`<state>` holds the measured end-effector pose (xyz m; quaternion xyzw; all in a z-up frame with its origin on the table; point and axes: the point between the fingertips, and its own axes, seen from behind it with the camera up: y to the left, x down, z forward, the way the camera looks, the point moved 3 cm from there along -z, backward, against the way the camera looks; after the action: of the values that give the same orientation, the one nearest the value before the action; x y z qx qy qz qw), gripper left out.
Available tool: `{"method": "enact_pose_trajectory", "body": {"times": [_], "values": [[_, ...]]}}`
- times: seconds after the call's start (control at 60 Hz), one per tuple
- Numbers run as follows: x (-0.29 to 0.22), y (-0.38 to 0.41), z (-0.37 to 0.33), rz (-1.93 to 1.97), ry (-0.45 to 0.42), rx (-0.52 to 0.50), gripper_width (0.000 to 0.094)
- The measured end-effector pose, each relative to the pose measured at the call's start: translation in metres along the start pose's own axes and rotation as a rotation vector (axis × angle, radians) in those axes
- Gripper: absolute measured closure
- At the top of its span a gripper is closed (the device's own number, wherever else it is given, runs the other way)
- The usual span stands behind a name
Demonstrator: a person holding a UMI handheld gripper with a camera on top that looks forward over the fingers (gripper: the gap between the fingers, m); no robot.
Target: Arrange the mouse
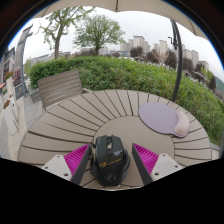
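The gripper [110, 160] hangs low over a round wooden slatted table [85, 115] outdoors, its fingers spread fairly wide with a black computer mouse [109, 158] standing between the magenta pads [77, 158]. Whether the pads actually press on the mouse cannot be told, as a thin gap seems to show at either side. Beyond the fingers and off to the right, a pale grey round mouse pad [160, 118] lies flat on the table near its far edge, with a green hedge [130, 72] behind it.

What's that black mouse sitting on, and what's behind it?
The black mouse lies on a slatted wooden table, between the tool's open pink fingers. Beyond it lies a round mouse pad. The slats directly beneath the mouse are covered.
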<state>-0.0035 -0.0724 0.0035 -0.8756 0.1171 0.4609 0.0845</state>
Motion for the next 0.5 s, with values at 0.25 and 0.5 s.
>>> {"method": "enact_pose_trajectory", "body": {"times": [0.25, 0.5], "values": [[0.0, 0.005, -0.001, -0.007, 0.055, -0.039, 0.039], [-0.088, -0.032, -0.038, 0.056, 0.011, -0.052, 0.0393]]}}
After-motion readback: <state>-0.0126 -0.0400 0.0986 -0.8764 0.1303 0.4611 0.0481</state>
